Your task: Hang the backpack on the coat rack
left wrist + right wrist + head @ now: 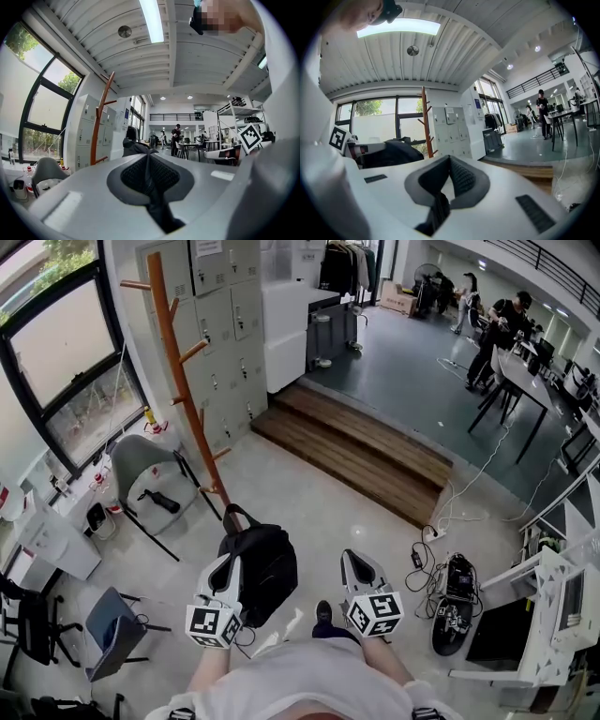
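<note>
Closest in the head view, the person's 2 forearms (208, 673) reach forward from the bottom edge, side by side. The left gripper (225, 570) sits against the black backpack (267, 563) at lower centre, over the pale floor (319, 512). The right gripper (357, 565) is apart to its right. The wooden coat rack (183, 381) stands at upper left, beyond the backpack.

Left gripper view: the left gripper (149, 153) has its jaws pressed together on dark backpack (135, 146) fabric bunched at their tips. The coat rack (101, 123) rises left of centre.

Right gripper view: the right gripper (450, 160) has its tips together with nothing between. The backpack (391, 153) shows at left, with the coat rack (425, 123) behind it.
</note>
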A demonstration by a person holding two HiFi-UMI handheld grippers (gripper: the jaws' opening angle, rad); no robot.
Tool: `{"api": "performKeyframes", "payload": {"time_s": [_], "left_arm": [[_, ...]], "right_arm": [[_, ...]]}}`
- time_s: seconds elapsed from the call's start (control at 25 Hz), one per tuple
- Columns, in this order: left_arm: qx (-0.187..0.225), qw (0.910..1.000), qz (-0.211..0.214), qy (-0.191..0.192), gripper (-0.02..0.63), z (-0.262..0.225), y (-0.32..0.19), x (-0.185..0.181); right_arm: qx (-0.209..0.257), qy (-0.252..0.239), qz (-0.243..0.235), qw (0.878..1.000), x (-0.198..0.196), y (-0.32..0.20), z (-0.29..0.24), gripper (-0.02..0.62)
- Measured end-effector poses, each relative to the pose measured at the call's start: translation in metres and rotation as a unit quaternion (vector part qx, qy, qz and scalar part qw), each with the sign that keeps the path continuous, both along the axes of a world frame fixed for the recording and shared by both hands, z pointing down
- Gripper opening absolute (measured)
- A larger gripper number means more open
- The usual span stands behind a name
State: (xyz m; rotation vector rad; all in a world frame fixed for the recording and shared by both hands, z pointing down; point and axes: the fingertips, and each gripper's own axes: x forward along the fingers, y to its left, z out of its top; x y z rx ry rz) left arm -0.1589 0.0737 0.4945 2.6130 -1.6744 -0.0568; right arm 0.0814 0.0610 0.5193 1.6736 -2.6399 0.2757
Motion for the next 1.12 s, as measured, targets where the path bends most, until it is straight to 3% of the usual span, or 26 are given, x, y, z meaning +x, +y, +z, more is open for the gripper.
{"api": "performKeyframes", "payload": {"time_s": [0.28, 0.8, 1.12], "left_arm": [[-0.006, 0.9998, -0.017, -0.003, 0.025, 0.008, -0.055, 0.0], [-0.006, 0.9953, -0.097, -0.006, 0.025, 0.004, -0.2, 0.01], [-0.004, 0.9936, -0.113, 0.005, 0.025, 0.001, -0.255, 0.004]], "right_arm": [[-0.009, -0.006, -0.02, 1.0, -0.001, -0.065, 0.013, 0.008], [0.0, -0.006, -0.097, 0.995, 0.011, -0.246, 0.005, 0.008], [0.019, 0.025, -0.114, 0.993, 0.004, -0.3, 0.001, 0.009]]}}
